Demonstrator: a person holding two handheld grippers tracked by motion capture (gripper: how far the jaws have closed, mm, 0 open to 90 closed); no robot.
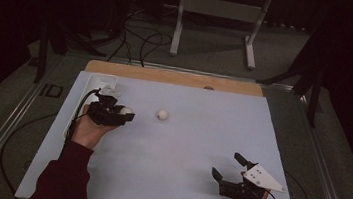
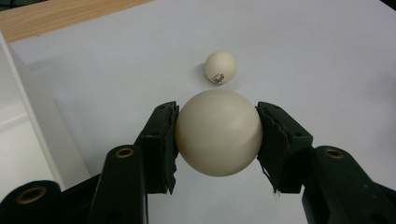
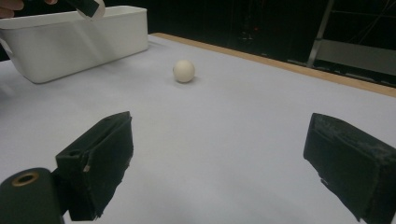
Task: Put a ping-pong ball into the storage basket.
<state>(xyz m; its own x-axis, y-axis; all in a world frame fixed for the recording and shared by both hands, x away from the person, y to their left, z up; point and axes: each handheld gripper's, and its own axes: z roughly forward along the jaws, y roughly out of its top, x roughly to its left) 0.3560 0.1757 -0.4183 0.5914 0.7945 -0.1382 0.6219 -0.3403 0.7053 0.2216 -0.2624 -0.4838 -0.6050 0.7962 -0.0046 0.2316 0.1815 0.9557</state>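
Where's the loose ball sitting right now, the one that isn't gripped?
The loose ball lies on the white table in the high view, just right of the left gripper and its held ball, away from the white bin.

white bin [image 1: 97,78] | metal stand [image 1: 218,8] | floor cables [image 1: 136,39]

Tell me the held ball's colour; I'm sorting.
Plain cream-white ball, clearest in the left gripper view.

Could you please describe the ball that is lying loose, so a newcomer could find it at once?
Start at the white bin at the table's far left corner. To its right, the loose ball rests alone on the pale tabletop. Unlike the held ball in the left tongs, nothing touches it.
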